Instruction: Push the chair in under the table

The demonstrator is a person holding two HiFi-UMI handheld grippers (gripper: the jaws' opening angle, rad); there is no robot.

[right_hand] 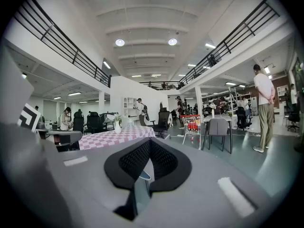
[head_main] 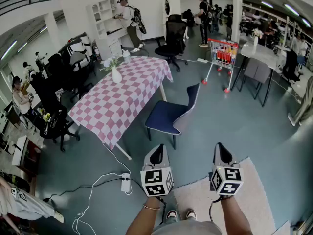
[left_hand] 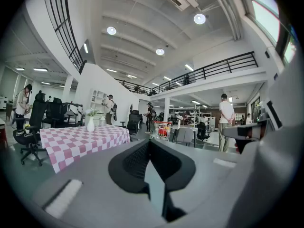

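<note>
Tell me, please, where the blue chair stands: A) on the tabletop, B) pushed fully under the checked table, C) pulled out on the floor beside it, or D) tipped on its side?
C: the blue chair stands upright, pulled out clear of the checked table.

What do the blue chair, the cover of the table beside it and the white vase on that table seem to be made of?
Blue chair: probably fabric upholstery, matt with no shine; the pale edge under the seat looks like plastic.
Table cover: cloth with pink and white checks, hanging in soft folds at the edges.
White vase: likely ceramic, smooth, but too small to be sure.
</note>
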